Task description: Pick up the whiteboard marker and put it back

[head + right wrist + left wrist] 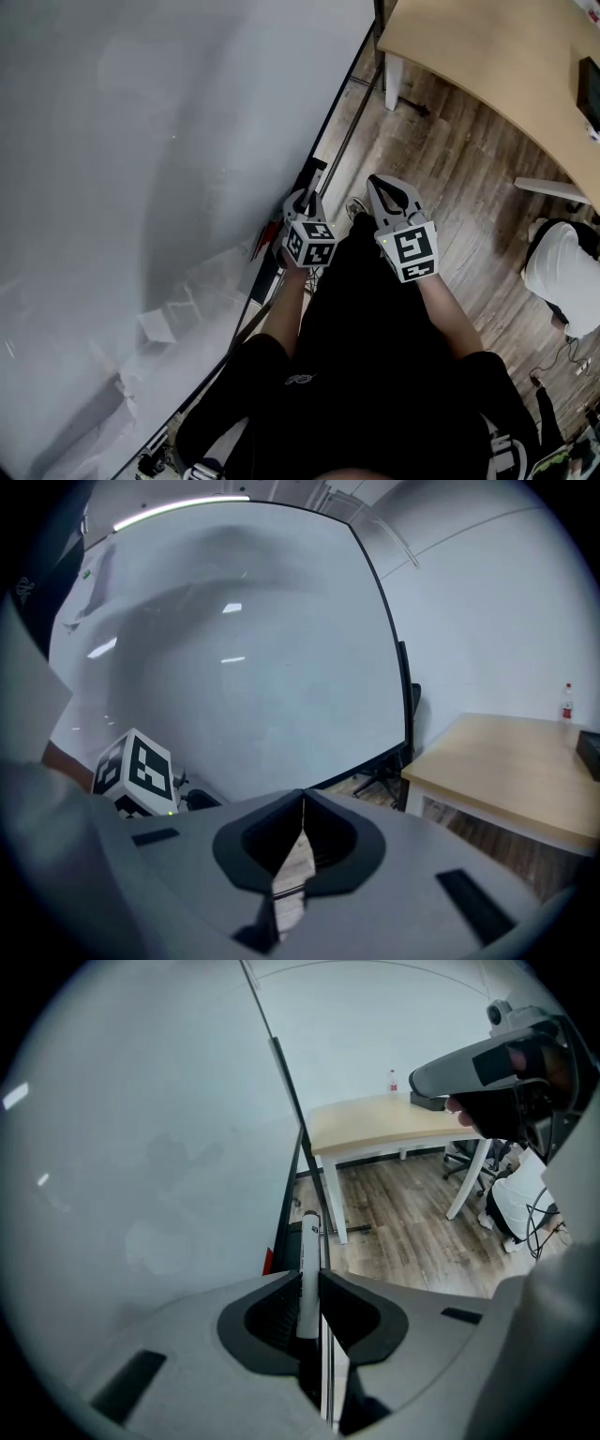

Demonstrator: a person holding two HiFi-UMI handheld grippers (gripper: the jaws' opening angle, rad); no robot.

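A white whiteboard marker (307,1269) with a dark cap end sticks out forward between the jaws of my left gripper (310,1279), which is shut on it. In the head view the left gripper (307,202) points down at the bottom edge of the big whiteboard (169,159), right over its narrow tray (292,202). My right gripper (386,190) hangs just to the right of it, over the wood floor. In the right gripper view its jaws (302,799) meet with nothing between them.
A light wooden table (487,66) on white legs stands at the upper right. A person in a white top (562,272) sits low at the right edge. A small red object (266,239) lies on the tray near the left gripper. Crumpled paper (159,328) lies at the lower left.
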